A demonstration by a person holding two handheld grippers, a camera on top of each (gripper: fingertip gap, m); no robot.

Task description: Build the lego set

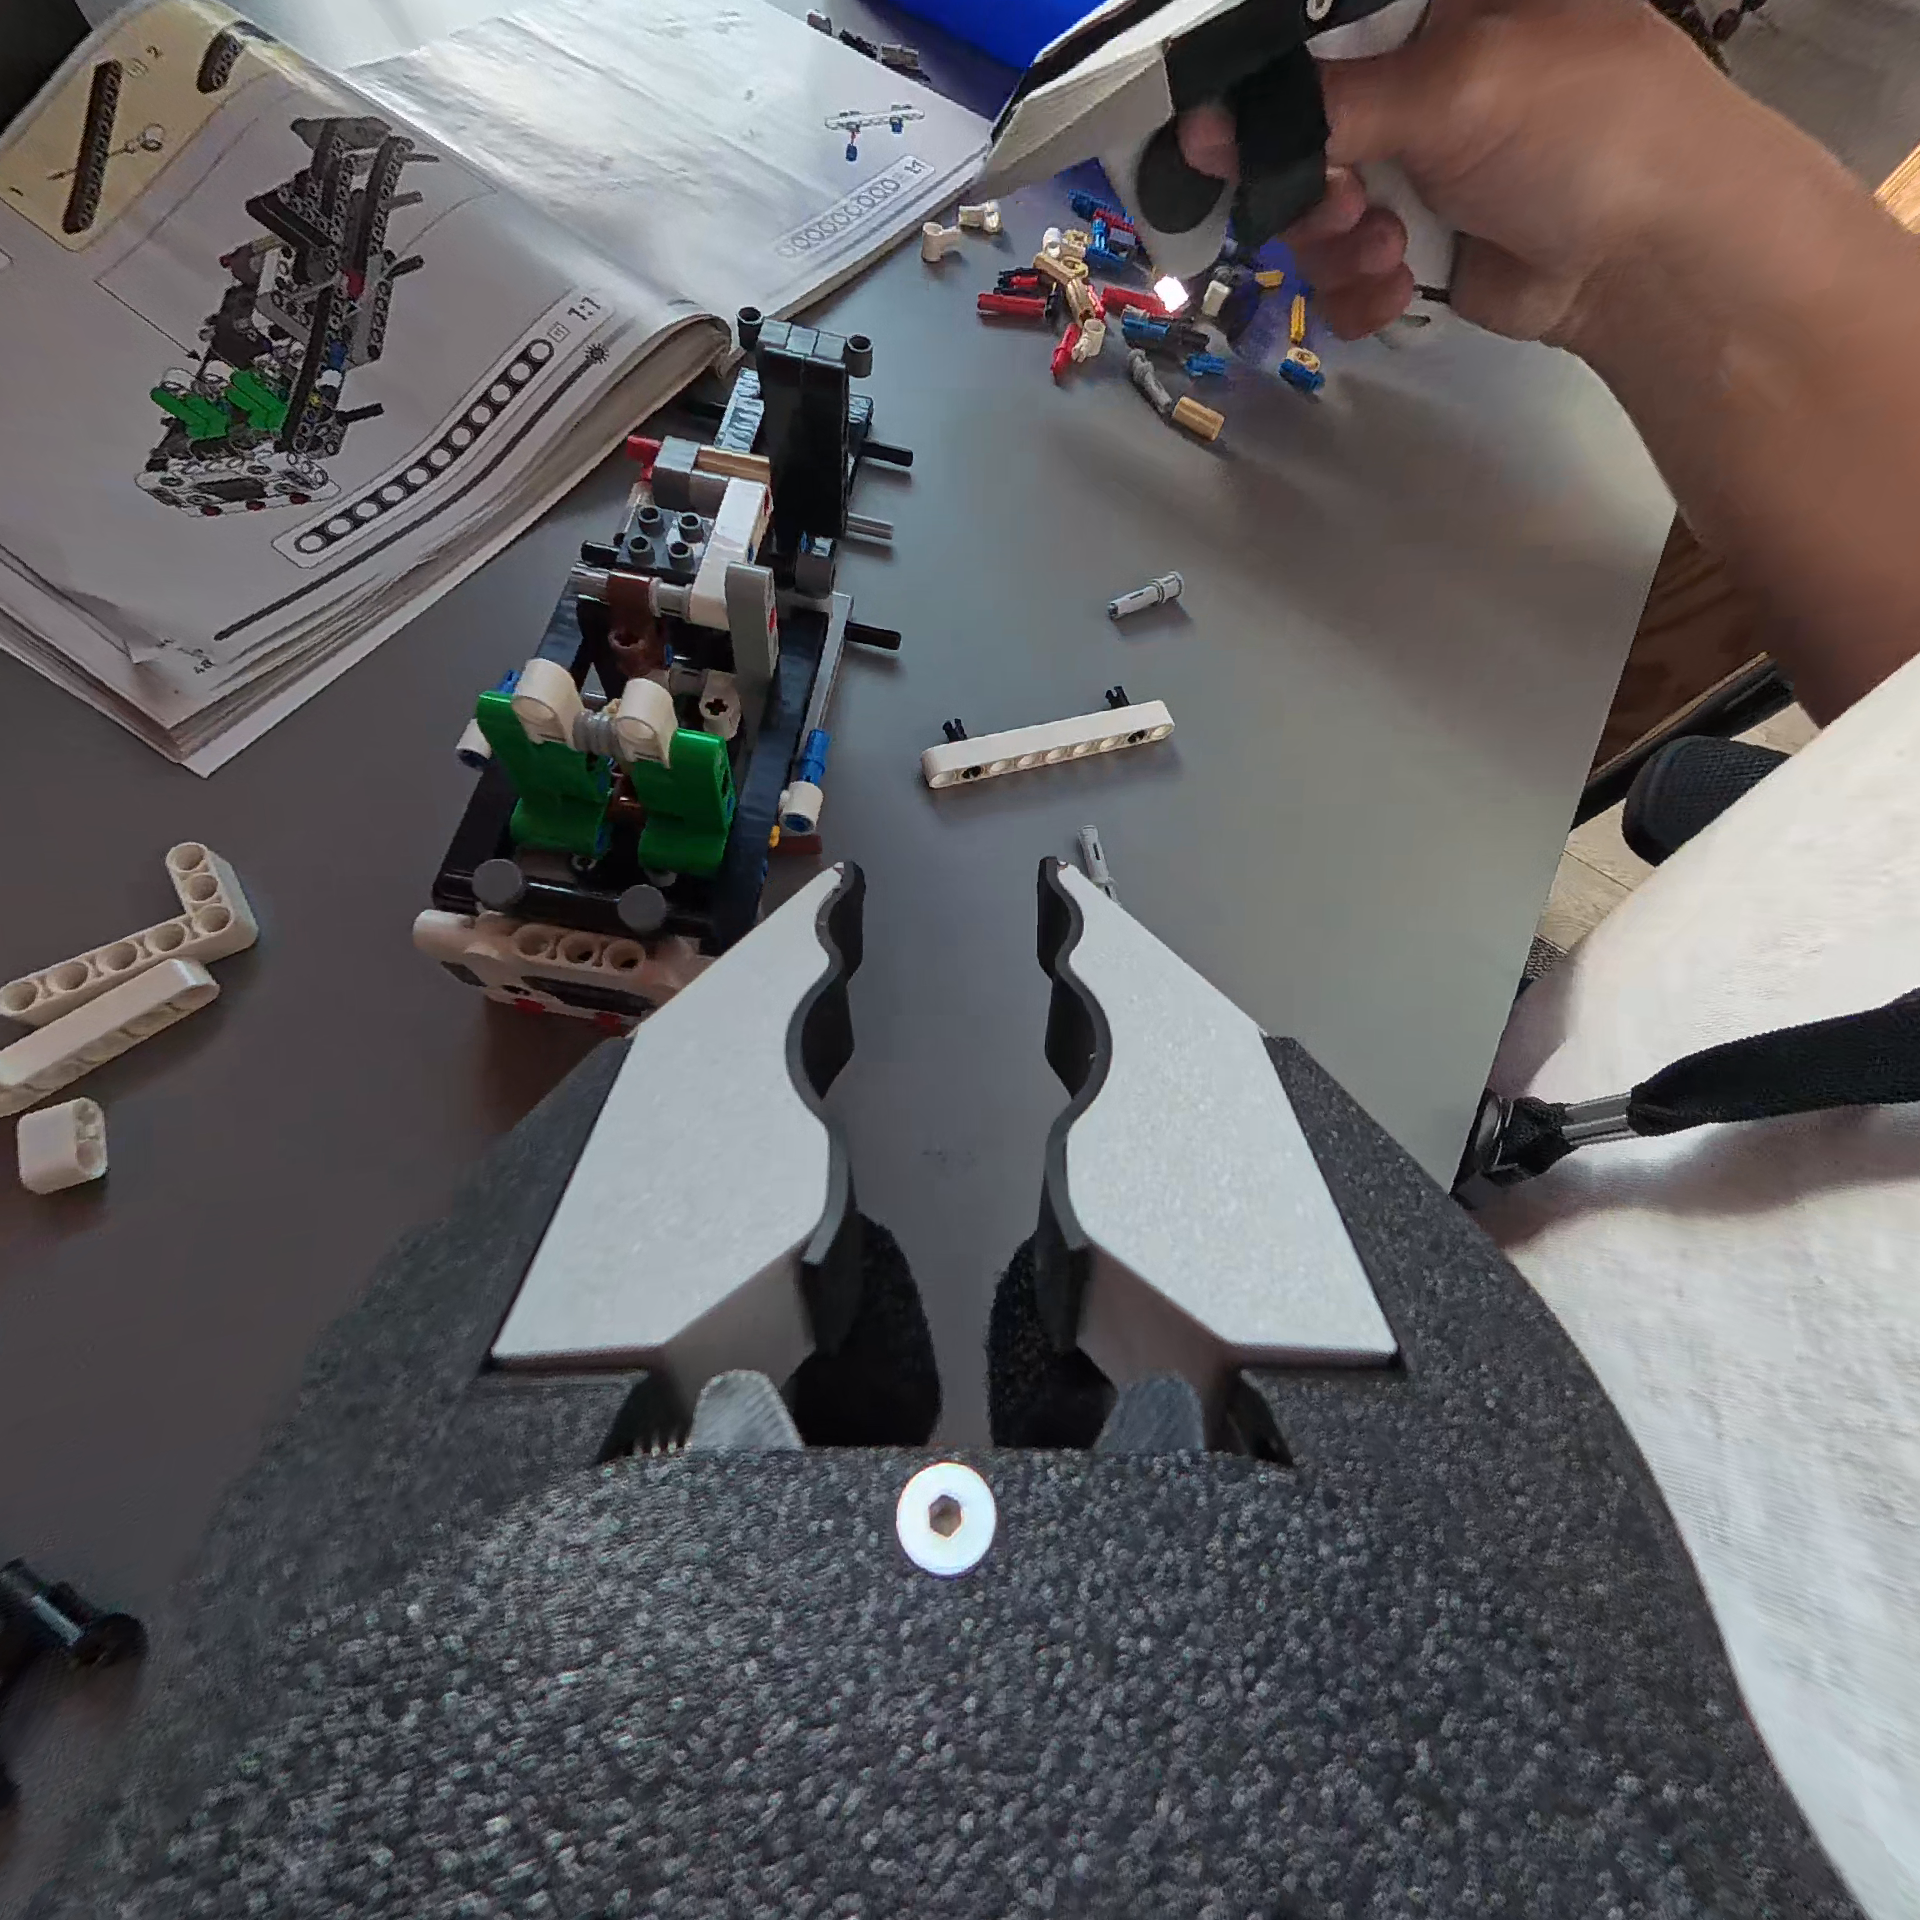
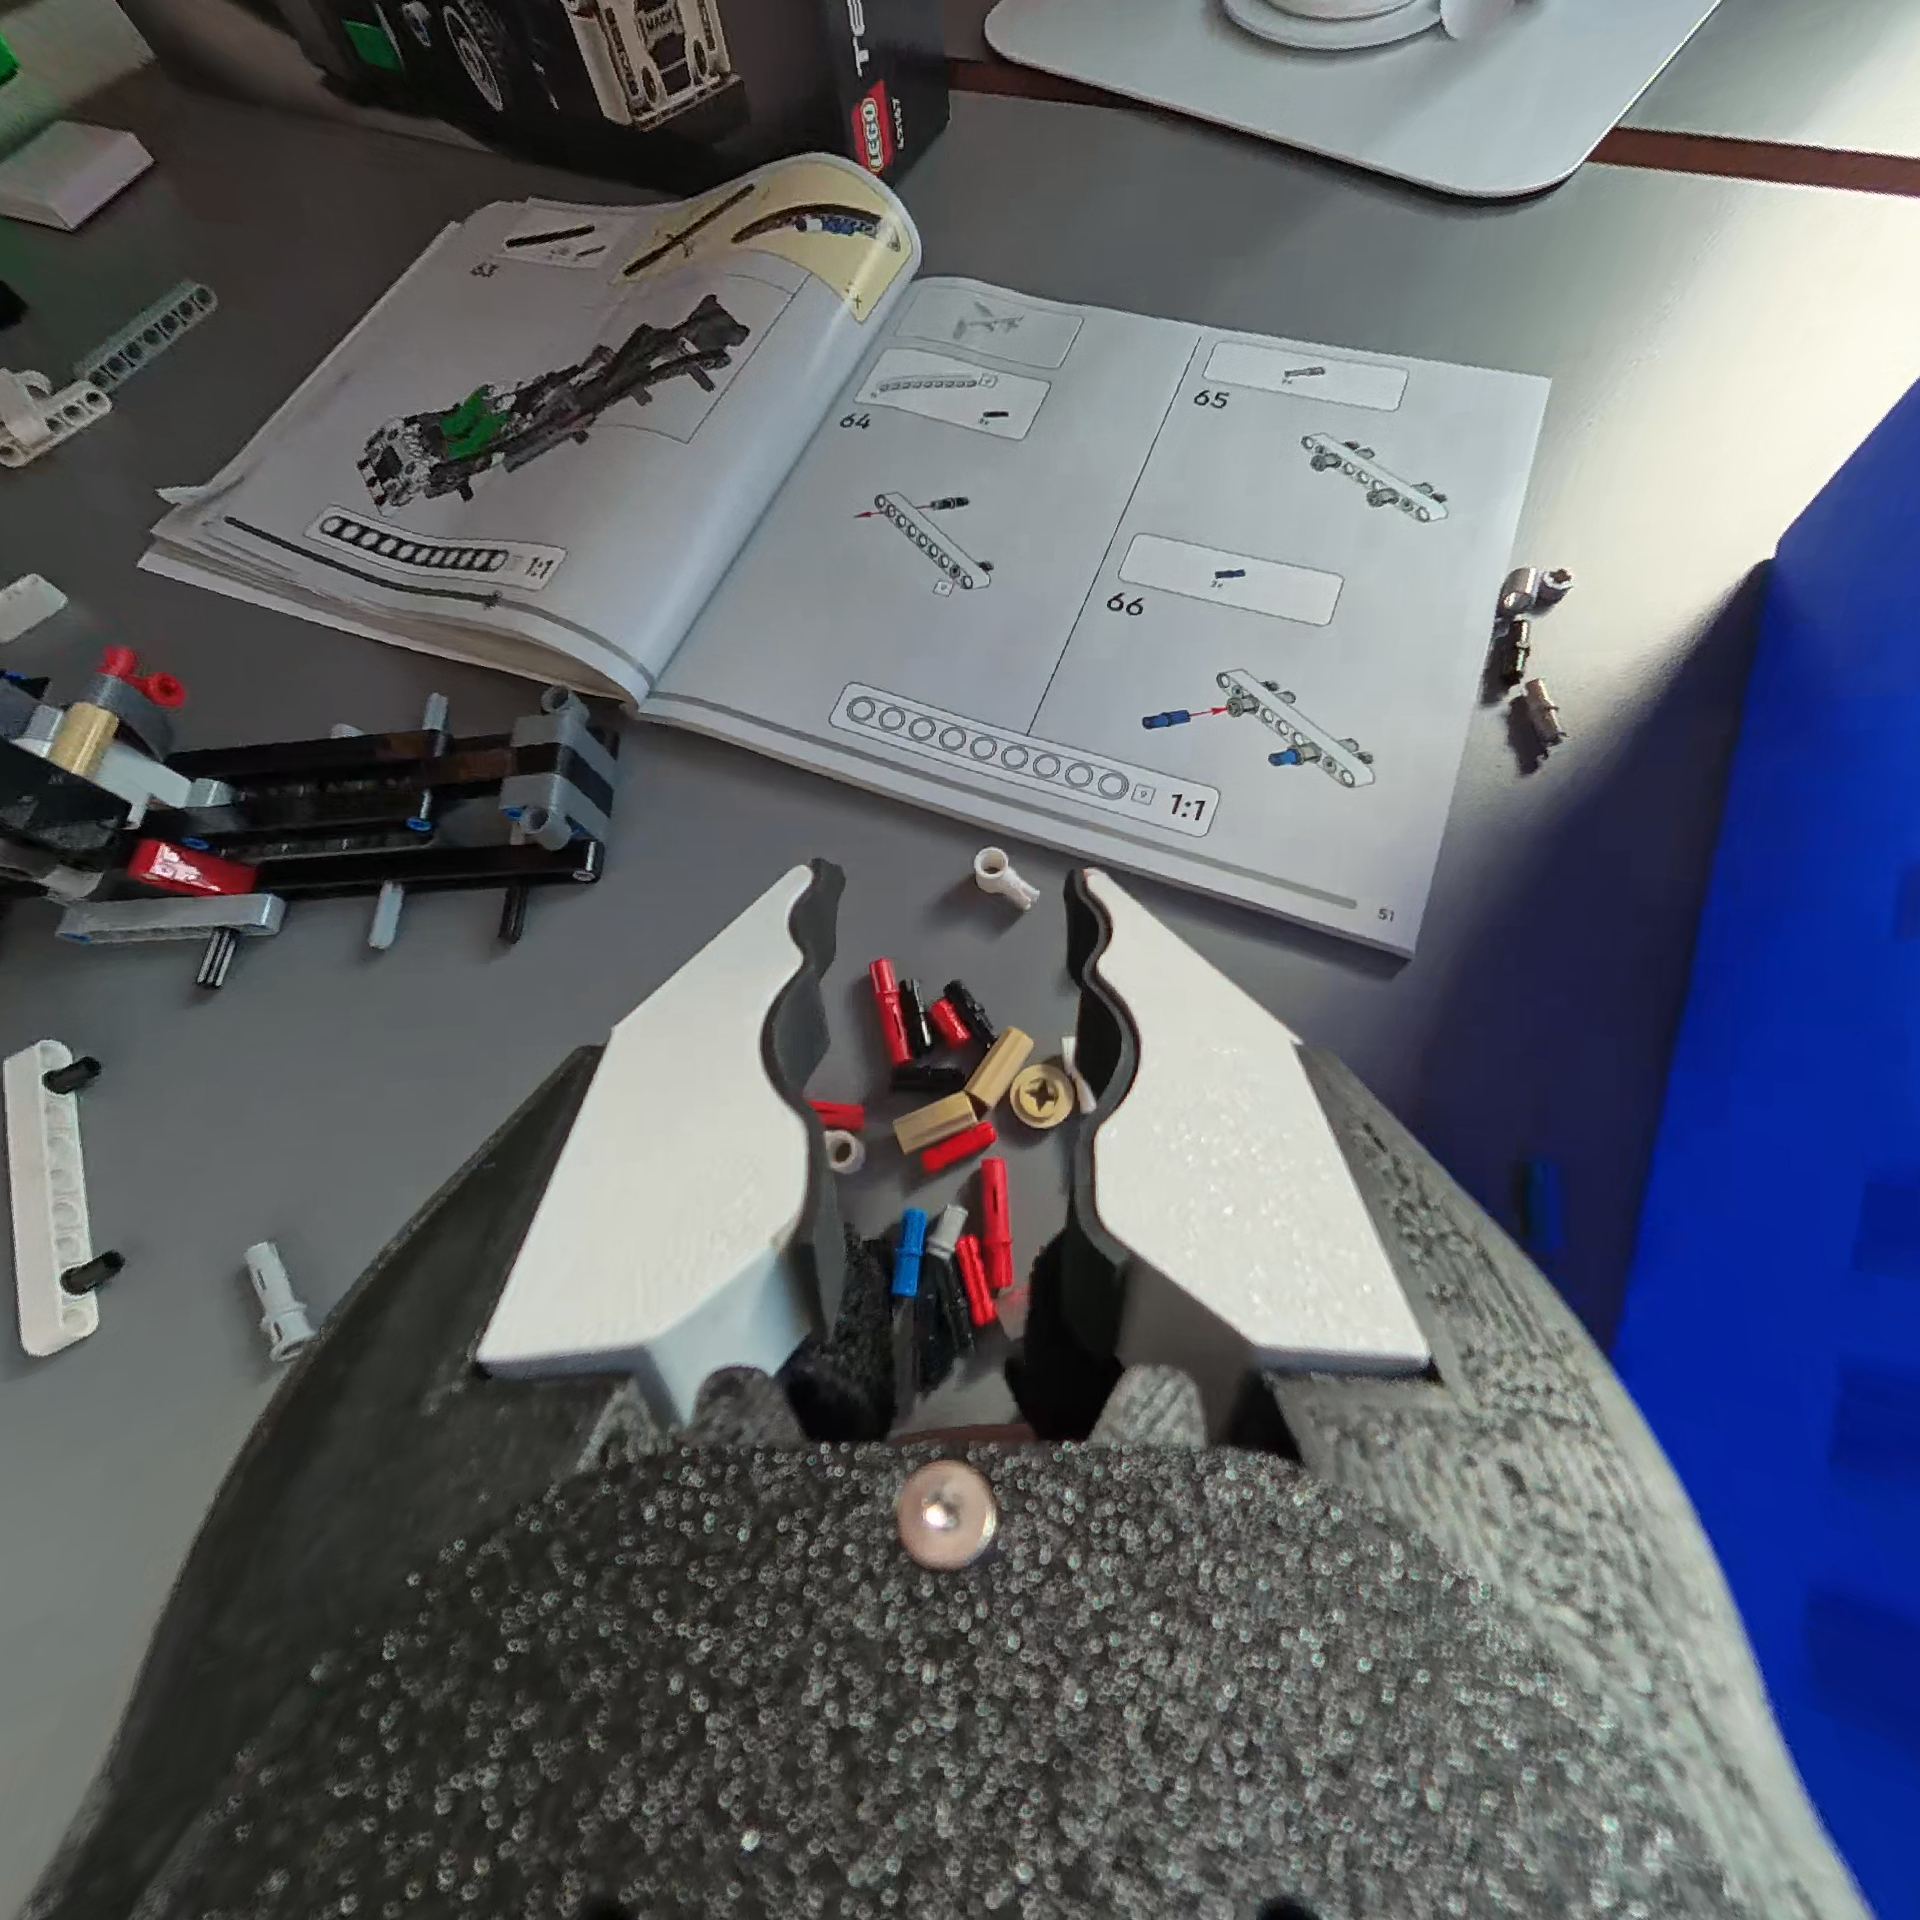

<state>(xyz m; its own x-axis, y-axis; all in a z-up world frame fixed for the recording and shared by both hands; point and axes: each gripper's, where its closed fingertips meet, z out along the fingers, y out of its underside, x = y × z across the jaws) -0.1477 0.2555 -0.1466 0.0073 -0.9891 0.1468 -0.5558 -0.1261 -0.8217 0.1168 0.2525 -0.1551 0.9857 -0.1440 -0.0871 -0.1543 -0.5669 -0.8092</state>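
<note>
The half-built Lego truck chassis with green parts lies on the grey table, just left of and beyond my left gripper, which is open and empty. A white beam with two black pins lies ahead of it; it also shows in the right wrist view. My right gripper is open and empty, hovering over a pile of small pins and connectors. The right gripper also shows in the left wrist view, held by a hand over the same pile. The chassis rear lies to its left.
The open instruction booklet lies beyond the pile. Loose white beams sit at left. A grey pin and a light pin lie loose. A blue box stands at right, the set's black box at back. The table edge runs at right. The left gripper's tips are roughly 25 centimetres from the right gripper's.
</note>
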